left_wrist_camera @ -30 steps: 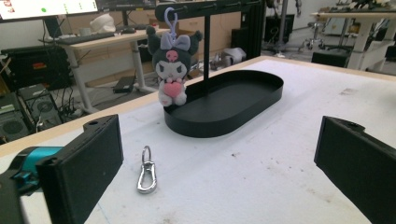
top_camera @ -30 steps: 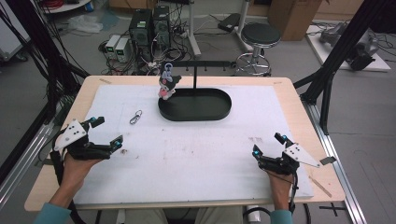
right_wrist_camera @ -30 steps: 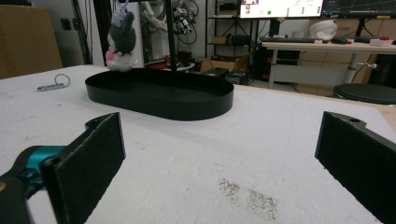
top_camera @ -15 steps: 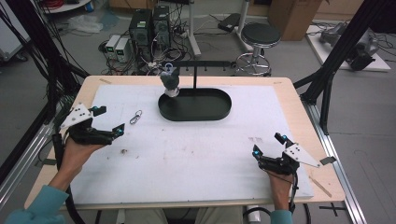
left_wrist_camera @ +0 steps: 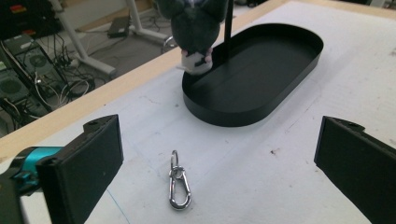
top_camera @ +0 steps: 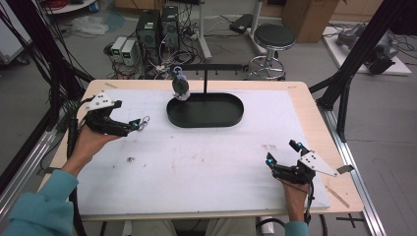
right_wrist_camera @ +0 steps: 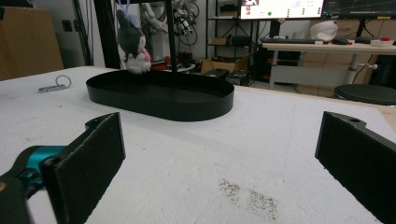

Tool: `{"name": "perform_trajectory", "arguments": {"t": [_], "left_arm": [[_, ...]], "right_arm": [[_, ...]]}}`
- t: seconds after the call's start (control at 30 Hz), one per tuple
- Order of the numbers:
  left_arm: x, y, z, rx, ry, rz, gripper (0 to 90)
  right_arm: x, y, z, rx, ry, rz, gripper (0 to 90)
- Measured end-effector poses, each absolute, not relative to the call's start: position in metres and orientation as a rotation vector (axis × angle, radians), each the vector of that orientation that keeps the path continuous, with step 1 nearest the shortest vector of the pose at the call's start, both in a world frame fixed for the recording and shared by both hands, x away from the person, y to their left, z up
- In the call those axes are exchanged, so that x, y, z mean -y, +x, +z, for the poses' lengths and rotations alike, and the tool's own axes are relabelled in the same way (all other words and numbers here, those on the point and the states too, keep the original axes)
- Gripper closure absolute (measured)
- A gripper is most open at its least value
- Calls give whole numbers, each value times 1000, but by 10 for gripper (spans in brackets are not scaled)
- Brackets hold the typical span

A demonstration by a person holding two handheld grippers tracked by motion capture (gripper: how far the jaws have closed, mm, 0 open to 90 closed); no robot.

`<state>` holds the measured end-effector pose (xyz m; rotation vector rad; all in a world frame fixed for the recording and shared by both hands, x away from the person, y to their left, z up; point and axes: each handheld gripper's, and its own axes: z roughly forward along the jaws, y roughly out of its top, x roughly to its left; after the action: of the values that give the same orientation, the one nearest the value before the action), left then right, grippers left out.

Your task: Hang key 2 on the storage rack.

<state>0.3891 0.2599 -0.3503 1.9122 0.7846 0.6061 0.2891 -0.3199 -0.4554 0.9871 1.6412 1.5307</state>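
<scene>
Black oval metal tray [top_camera: 205, 117] holds a stand with a hanging grey plush toy [top_camera: 180, 87]. A silver carabiner clip [left_wrist_camera: 179, 186] lies left of the tray, between the left tongs' [top_camera: 134, 125] parted jaws. Right tongs [top_camera: 280, 156], jaws apart, sit well right-front of the tray.

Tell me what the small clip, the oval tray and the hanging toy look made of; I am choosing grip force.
The clip looks like polished metal: silvery, with bright glints. The oval tray is matte black with thin, even walls, either painted sheet metal or plastic; the look leaves that open. The hanging toy appears to be soft plush, from its fuzzy dark surface.
</scene>
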Motion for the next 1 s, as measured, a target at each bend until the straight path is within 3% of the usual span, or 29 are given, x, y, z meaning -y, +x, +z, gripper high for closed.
{"name": "perform_trajectory", "arguments": {"t": [0.53, 1.0], "left_arm": [[-258, 440, -355, -871, 2055, 535, 28], [-250, 470, -384, -968, 2131, 465, 28]], "right_arm": [[320, 289, -455, -1642, 986, 1532, 7], [320, 289, -455, -1642, 988, 1533, 7]]}}
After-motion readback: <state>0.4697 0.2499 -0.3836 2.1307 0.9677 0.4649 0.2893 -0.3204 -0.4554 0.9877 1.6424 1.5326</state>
